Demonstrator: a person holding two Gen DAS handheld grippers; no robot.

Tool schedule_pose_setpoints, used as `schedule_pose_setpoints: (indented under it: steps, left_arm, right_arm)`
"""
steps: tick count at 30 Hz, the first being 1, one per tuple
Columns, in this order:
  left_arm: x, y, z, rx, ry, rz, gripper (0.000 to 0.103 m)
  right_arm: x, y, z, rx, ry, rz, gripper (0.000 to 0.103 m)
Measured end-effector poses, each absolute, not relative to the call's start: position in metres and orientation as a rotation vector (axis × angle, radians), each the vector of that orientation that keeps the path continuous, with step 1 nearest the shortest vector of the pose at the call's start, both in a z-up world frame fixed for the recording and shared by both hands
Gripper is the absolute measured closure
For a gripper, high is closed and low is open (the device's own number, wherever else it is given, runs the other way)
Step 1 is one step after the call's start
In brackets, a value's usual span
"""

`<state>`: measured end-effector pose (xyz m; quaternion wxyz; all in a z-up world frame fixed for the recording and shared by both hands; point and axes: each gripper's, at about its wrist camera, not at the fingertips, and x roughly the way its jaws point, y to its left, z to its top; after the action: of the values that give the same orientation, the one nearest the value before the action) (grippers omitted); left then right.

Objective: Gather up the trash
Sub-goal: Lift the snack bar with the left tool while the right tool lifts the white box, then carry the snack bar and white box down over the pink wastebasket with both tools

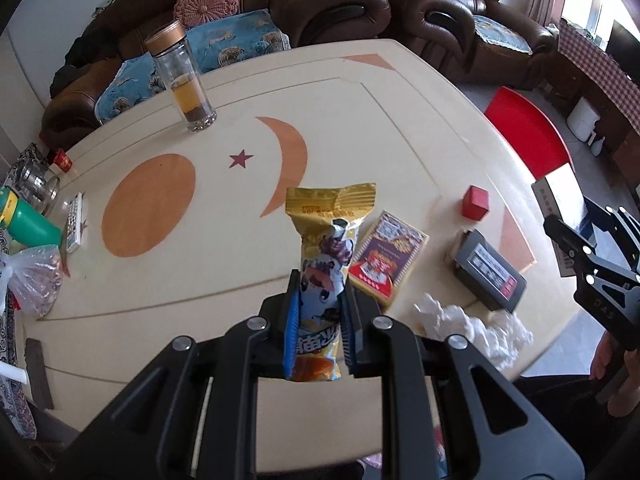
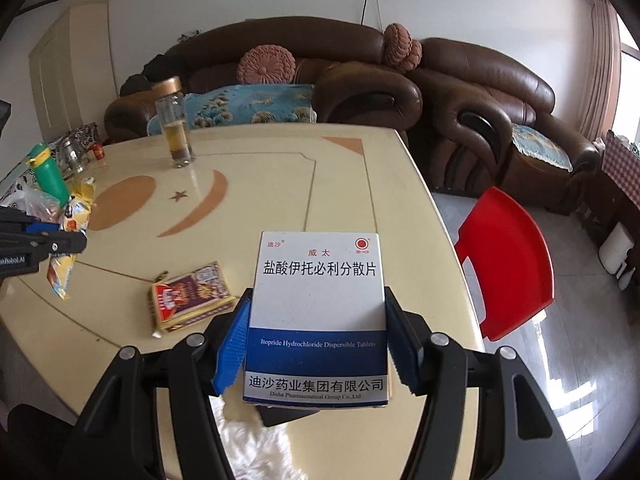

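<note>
Holding tight, the left gripper (image 1: 318, 308) squeezes a yellow crinkly snack wrapper (image 1: 324, 264) that sticks up between its blue pads. To its right, the right gripper (image 2: 316, 344) clamps a white-and-blue cardboard pill box (image 2: 318, 308). Keep both squeezes firm. More trash waits below: crumpled white tissue (image 1: 476, 326) on the cream table (image 1: 224, 92).

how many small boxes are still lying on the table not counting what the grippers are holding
3: a red and gold box just right of the held snack wrapper, a dark grey box farther right, and a small red box beyond it. Others may be hidden behind the grippers.
</note>
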<state>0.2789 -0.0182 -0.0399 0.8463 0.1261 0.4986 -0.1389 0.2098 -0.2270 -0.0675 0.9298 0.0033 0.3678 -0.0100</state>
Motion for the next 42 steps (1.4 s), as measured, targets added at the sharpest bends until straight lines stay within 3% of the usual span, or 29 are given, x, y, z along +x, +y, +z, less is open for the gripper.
schedule_pose_setpoints:
  steps: [22,33,42]
  left_arm:
    - [0.158,0.003,0.008,0.226,0.967,-0.352,0.084]
    - [0.102,0.005,-0.005,0.218,0.981,-0.397,0.084]
    - [0.075,0.002,-0.044,0.223,1.04,-0.438,0.084]
  right_arm:
    - [0.091,-0.172,0.013,-0.038,0.646,0.04,0.043]
    - [0.032,-0.15,0.009,-0.049,0.664,0.077,0.043]
    - [0.006,-0.138,-0.035,-0.028,0.755,0.094,0.043]
